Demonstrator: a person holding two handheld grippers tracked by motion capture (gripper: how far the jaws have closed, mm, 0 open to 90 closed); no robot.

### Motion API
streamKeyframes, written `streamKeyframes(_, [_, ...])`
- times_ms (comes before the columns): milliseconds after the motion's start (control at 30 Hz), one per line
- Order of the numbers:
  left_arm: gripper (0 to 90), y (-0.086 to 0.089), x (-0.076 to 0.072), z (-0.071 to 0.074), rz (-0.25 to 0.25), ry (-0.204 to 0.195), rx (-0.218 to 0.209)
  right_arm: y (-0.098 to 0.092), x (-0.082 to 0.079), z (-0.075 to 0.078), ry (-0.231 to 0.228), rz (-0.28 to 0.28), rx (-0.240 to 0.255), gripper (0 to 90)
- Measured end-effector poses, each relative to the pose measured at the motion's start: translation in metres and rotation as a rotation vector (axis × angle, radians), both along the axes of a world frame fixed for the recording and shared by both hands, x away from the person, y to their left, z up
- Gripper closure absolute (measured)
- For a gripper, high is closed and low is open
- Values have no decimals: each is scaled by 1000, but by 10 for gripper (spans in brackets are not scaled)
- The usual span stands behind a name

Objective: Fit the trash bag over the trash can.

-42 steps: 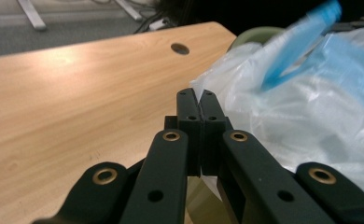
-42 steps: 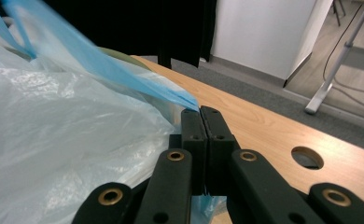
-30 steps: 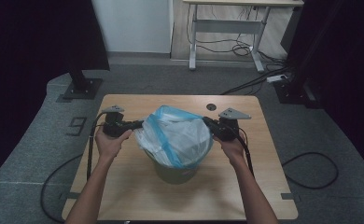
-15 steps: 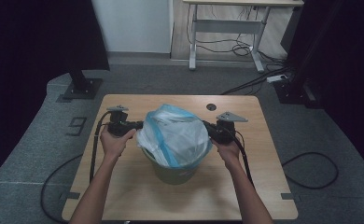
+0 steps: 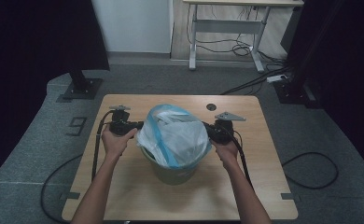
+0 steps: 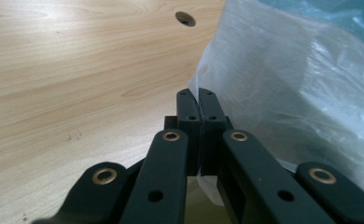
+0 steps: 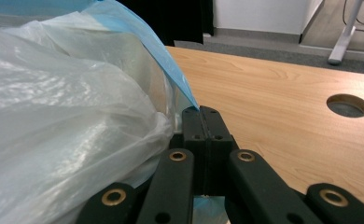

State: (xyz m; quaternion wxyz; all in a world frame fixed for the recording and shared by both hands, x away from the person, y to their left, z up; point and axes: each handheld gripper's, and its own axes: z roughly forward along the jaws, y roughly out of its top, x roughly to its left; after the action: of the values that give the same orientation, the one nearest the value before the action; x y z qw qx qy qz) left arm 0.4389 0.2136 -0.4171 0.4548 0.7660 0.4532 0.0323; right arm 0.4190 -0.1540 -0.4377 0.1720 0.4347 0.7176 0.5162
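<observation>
I've got the left gripper (image 5: pixel 132 127) and right gripper (image 5: pixel 211 130) each clamped on the bag's (image 5: pixel 173 135) film on opposite sides, so it stays stretched over the bin (image 5: pixel 173 171) mid-desk (image 5: pixel 124 191), toward the near edge.

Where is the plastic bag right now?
In the high view, the plastic bag sits mid-table over the green bin, pinched between the left gripper and right gripper.
</observation>
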Motion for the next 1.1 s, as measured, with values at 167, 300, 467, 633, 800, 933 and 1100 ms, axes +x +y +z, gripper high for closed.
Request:
streamKeyframes(167, [897,-7,2,0,-4,17,31,3,0,-1,24,-16,-34,889])
streamKeyframes(300, [897,-6,3,-6,-1,39,64,2,2,-9,65,-50,-91,888])
streamKeyframes(467, [897,-3,-1,-9,-27,32,38,-12,2,-19,85,-71,-31,861])
streamKeyframes(633, [892,-2,-1,-10,-33,33,22,-25,-11,-3,2,-149,8,666])
streamKeyframes(800, [893,2,-3,-10,-21,23,11,-45,-29,17,-68,-189,44,619])
streamKeyframes(933, [888,4,-4,-10,-15,8,12,-55,-45,26,-91,-162,50,613])
streamKeyframes(1100, [883,7,-7,-7,-20,-8,7,-51,-80,36,-114,-68,71,608])
